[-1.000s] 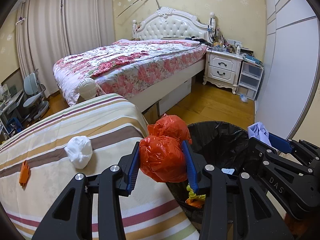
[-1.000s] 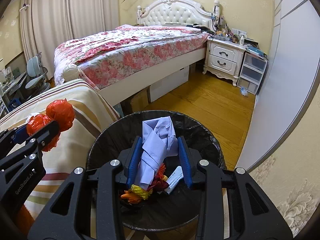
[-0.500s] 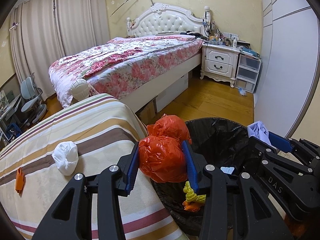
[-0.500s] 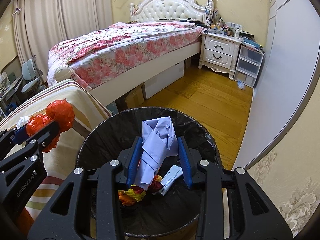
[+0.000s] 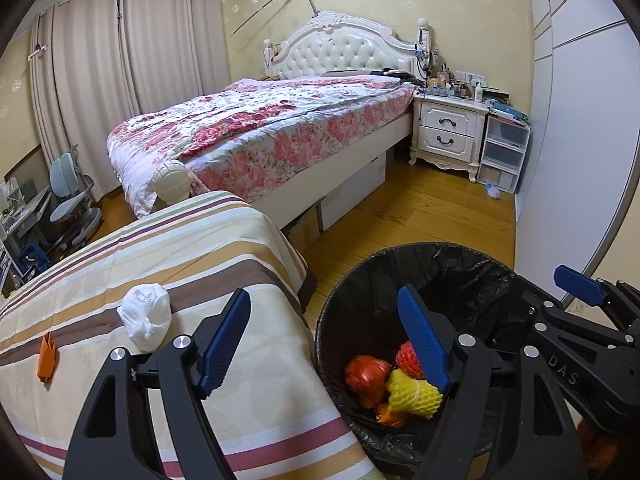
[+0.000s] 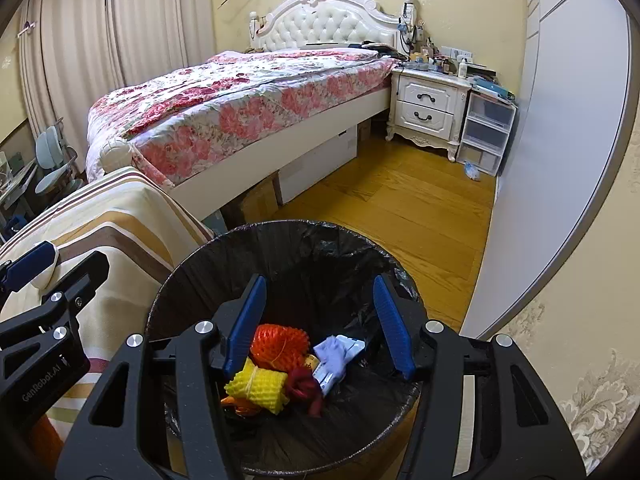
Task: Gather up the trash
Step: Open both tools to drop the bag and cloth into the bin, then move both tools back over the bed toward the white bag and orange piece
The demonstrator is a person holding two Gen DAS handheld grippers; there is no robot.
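My left gripper (image 5: 322, 300) hangs by the rim of a black-lined bin (image 5: 436, 254), its jaws opening with nothing between them. A red plastic bag (image 5: 366, 374) lies blurred inside the bin beside a yellow foam net (image 5: 412, 392). My right gripper (image 6: 319, 284) is above the bin (image 6: 320, 240), jaws opening and empty. Below it a pale blue paper wad (image 6: 334, 356) rests on the trash, next to a red foam net (image 6: 280, 346) and the yellow foam net (image 6: 258, 386). A white crumpled tissue (image 5: 146, 316) and an orange paper scrap (image 5: 47, 356) lie on the striped cover (image 5: 224, 248).
The striped cover's edge runs right beside the bin. A floral bed (image 5: 260, 136), a white nightstand (image 5: 448, 136) and plastic drawers (image 5: 502, 156) stand beyond a strip of wooden floor (image 6: 400, 208). A wall panel (image 6: 560, 160) closes the right side.
Both grippers have opened. The red bag has dropped from the left one into the bin, and the pale blue paper has dropped from the right one onto the trash.
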